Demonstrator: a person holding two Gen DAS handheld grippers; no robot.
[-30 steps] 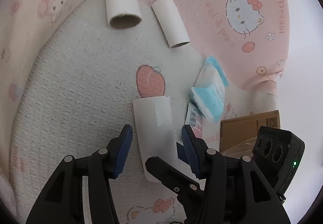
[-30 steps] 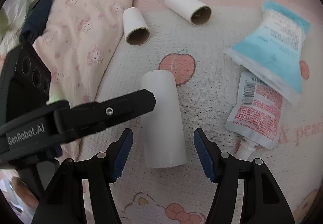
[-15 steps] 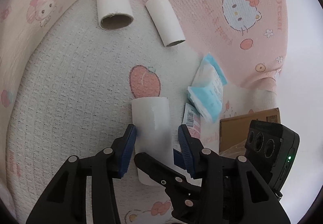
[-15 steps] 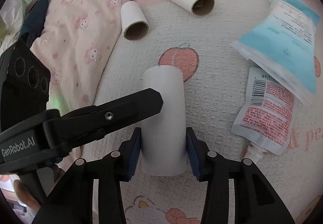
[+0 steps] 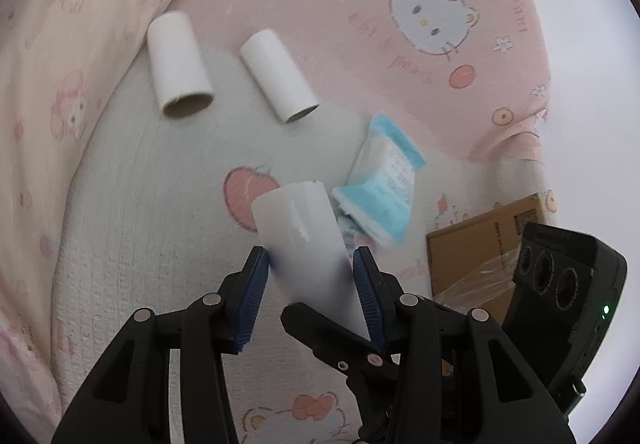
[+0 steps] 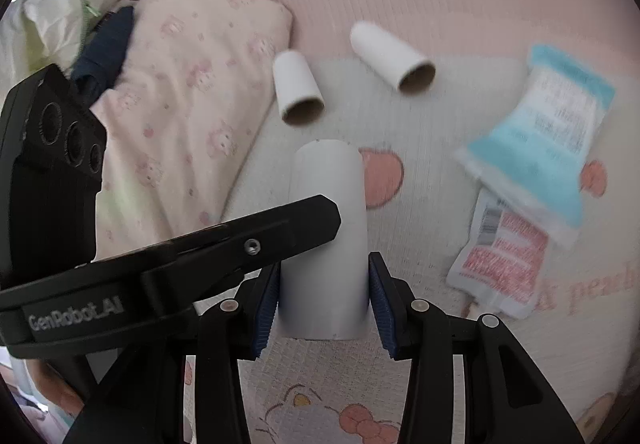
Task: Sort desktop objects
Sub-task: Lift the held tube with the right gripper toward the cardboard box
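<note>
A tall white paper tube (image 6: 326,244) sits between the blue pads of the right gripper (image 6: 323,294), which clamps its near end on both sides. The left gripper (image 5: 311,284) grips the same white paper tube (image 5: 304,232) a little farther along, one pad on each flank. Both grippers' jaws have just been closing, and the tube is now pinched between each pair. The left gripper's black finger crosses in front of the tube in the right wrist view.

The surface is a bed: a cream waffle-weave blanket (image 5: 132,204) printed with peaches and cartoon cats, with a pink cartoon-print quilt (image 5: 360,44) beyond it. Ahead of the grippers lie two short white cardboard rolls (image 6: 298,90) (image 6: 394,58), well apart from the held tube. To the right of the right gripper lie a light-blue-and-white plastic pouch (image 6: 540,140) and, partly under it, a red-and-white spouted sachet (image 6: 504,260). A pale pink pillow (image 6: 180,92) lies to the left, and a brown cardboard box (image 5: 480,248) shows at the bed's edge.

The tube's long axis runs straight away from the right gripper, far end pointing toward the short rolls; in the left wrist view it leans slightly left.
</note>
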